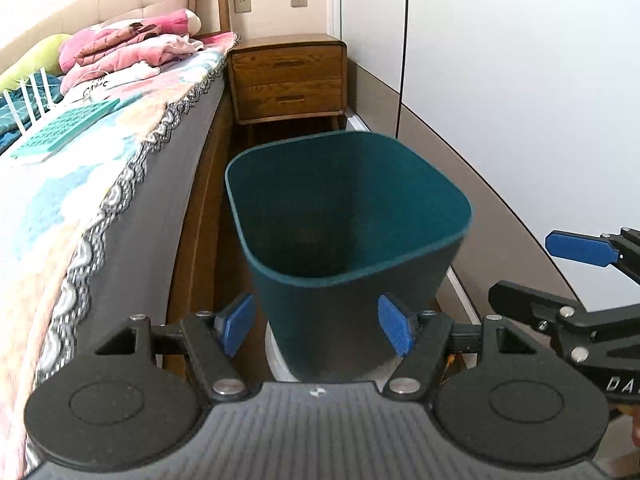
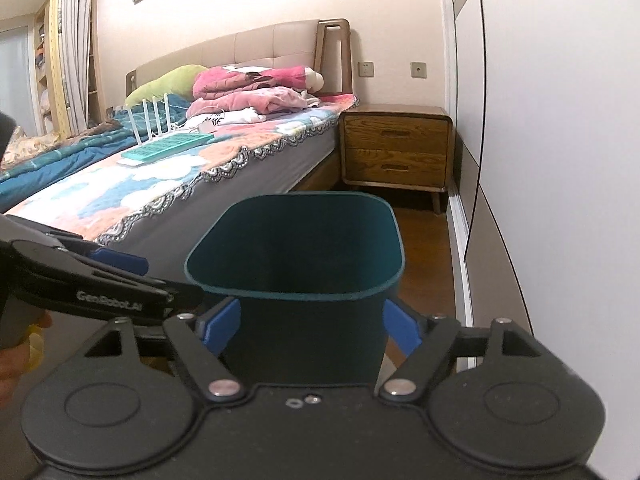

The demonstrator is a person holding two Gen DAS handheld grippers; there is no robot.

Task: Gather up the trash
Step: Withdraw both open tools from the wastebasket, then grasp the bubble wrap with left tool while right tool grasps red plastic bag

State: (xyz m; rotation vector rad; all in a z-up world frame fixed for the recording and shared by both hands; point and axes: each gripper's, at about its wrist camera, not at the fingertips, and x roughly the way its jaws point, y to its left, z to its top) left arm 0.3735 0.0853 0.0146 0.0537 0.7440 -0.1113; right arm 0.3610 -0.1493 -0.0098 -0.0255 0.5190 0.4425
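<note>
Black two-finger left gripper (image 1: 318,330), blue ribbed pads: jaws spread wide, one pad on either side of the bin's lower wall, neither visibly pressing it; holding nothing.

Black two-finger right gripper (image 2: 312,326), blue pads: likewise wide, straddling the same bin from its own side; whether the pads touch the wall cannot be told.

Dark teal plastic waste bin with rounded-square rim (image 1: 348,208): upright on the floor between bed and wardrobe, directly ahead of both grippers. Interior dark; no trash visible in it.

Bed with patterned, scallop-edged coverlet (image 1: 100,168): just beside the bin. Carries a flat turquoise perforated tray (image 1: 66,126), a white router with upright antennae (image 1: 28,96) and folded pink blankets (image 1: 132,48).

Brown wooden two-drawer nightstand (image 1: 288,78): beyond the bin, against the wall. White wardrobe panel (image 1: 520,60): opposite the bed.

Step, as judged: start of collection, bin located, no trash item yet picked. Next move calls for finding a piece of trash and closing one gripper on it, or gripping the bin to carry it.

Obscured: bin bottom in shadow; bin base cut off by gripper bodies; a pale round object under the bin in the left view, unidentifiable.
</note>
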